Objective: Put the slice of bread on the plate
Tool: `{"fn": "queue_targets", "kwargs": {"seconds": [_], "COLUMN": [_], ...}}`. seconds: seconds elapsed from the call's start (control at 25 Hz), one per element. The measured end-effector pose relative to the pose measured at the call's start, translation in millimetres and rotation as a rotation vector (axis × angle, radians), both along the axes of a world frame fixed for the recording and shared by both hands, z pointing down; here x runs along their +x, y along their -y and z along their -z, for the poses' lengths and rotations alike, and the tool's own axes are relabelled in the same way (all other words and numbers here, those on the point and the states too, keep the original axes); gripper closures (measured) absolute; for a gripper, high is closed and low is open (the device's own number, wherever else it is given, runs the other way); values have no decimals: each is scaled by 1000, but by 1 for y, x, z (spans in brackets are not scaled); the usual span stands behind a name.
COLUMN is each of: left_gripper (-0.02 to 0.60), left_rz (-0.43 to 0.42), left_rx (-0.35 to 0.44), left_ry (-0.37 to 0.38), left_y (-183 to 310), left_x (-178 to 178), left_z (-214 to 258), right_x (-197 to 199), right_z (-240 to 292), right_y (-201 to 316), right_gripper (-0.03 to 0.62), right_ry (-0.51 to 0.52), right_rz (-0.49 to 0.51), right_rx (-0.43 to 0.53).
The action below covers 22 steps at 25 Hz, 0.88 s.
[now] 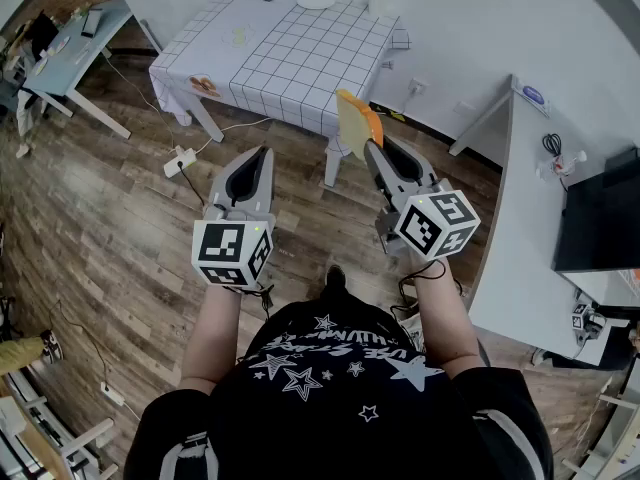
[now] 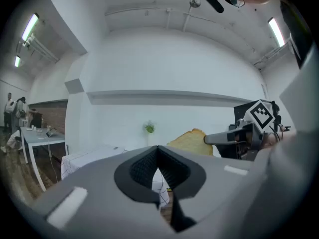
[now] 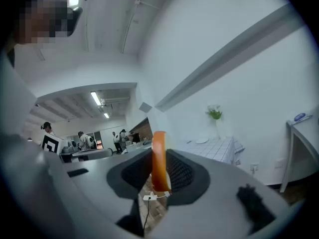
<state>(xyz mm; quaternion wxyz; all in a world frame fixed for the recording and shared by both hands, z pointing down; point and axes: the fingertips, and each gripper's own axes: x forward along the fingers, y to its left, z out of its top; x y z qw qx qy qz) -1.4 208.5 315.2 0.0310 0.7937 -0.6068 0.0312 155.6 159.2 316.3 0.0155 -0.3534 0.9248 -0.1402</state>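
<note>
Right gripper point(image 1: 370, 146): held level out in front of the person; jaws clamped on the slice of bread.
Slice of bread point(image 1: 355, 123): upright between the right jaws, sticking out past the tips, over the wood plank floor point(image 1: 120, 228). In the right gripper view it is edge-on point(image 3: 159, 161), an orange-brown crust between the two ribbed pads. In the left gripper view its pale face point(image 2: 192, 142) shows at the tip of the right gripper point(image 2: 207, 140).
Left gripper point(image 1: 264, 154): held level, beside the right one but apart from it; jaws together at the tips, nothing between them point(image 2: 158, 151).
Plate point(image 1: 316, 0): white, on the far side of the table, well apart from the bread. Also seen in the right gripper view point(image 3: 202, 141).
Table point(image 1: 290, 58): covered by a white cloth with a black grid, ahead of both grippers.
Potted plant point(image 3: 214, 112): small, green, at the back of the table beyond the plate.
Power strip point(image 1: 180, 158): white, on the floor left of the left gripper, near a table leg.
</note>
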Motion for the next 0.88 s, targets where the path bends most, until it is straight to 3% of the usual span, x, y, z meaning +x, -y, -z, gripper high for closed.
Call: {"fn": "queue_targets", "kwargs": {"seconds": [0.56,0.88], "left_gripper": [574,574], "left_rz": [-12,-8], "left_rx": [32,9], "left_ry": [-15,-27], "left_y": [-67,-64], "left_x": [-14,-17], "left_z": [-2,-12], "right_x": [-12,-14], "right_z": [0,-11], "right_y": [-74,-71], "right_gripper": [500,500], "right_ry": [-22,-39], "right_rz": [-2,7], "right_rx": [11,-21]}}
